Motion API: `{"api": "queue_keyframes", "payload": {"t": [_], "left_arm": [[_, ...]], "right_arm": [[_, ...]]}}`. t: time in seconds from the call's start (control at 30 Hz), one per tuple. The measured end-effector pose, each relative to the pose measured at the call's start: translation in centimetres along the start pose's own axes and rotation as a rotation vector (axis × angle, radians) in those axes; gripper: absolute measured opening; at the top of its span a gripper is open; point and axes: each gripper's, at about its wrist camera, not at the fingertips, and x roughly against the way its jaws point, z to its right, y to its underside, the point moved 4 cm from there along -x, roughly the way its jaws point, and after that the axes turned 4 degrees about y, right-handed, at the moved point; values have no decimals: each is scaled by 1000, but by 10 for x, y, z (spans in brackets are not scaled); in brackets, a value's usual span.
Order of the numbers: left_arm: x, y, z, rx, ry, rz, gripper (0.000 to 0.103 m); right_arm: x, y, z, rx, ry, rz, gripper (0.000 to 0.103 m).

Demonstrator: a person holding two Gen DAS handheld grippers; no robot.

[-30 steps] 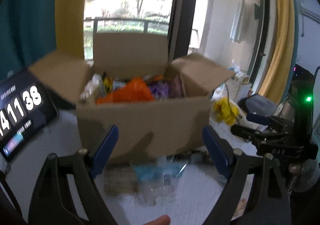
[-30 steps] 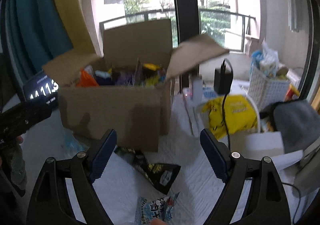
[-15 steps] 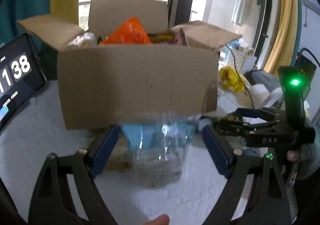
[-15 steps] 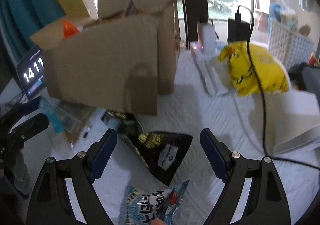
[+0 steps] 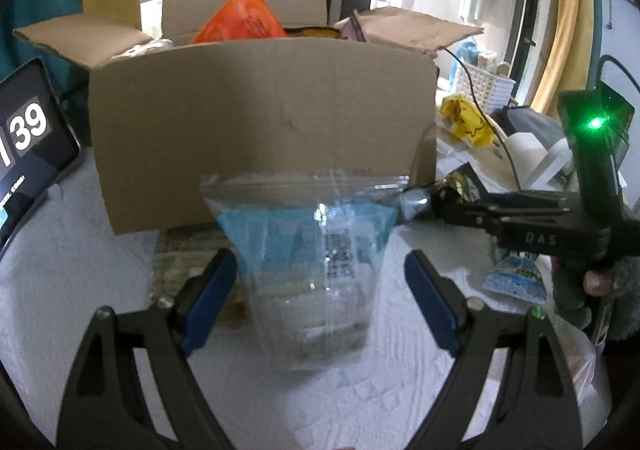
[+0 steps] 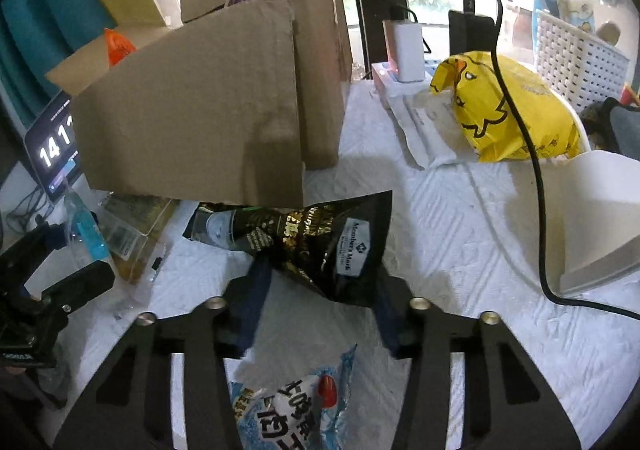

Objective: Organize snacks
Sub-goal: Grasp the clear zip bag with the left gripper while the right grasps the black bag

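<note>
An open cardboard box [image 5: 260, 122] [image 6: 200, 110] full of snacks, an orange packet [image 5: 244, 18] on top, stands on the white cloth. In front of it a clear zip bag [image 5: 312, 250] with blue contents lies between the fingers of my left gripper [image 5: 320, 302]. That gripper is open and its pads are clear of the bag. My right gripper [image 6: 320, 286] is closing, and its blue pads pinch a black-and-gold snack bag [image 6: 320, 242] by the box's corner. A light blue snack packet [image 6: 296, 410] lies just under the right gripper.
A tablet showing a clock [image 5: 24, 146] leans at the left of the box. To the right lie a yellow bag [image 6: 508, 106], a white basket [image 6: 572, 50], a charger with a black cable [image 6: 536, 170] and a white box. A flat packet [image 5: 188, 250] lies under the zip bag.
Both grippers have come down toward the cloth in front of the box. The right jaws have narrowed onto the black snack bag. The left jaws stay wide around the zip bag.
</note>
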Motion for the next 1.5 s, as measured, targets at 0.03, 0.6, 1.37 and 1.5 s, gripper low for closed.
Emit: {"api": "queue_keyframes", "payload": {"t": [0.03,0.6,1.37,1.5], "left_arm": [[0,0,1,-4,1,-3,86],[2,2,6,-28,26,-8,58],[11,1,12,-50,47,29,58],[20,-3,13,-46,58,52,58]], "right_arm": [[1,1,-1,5,4,9,39],[6,-2,3,-31,-47,23,72],[57,-1,-7,50,39,164,25],[79,1,-10,51,62,208,22]]}}
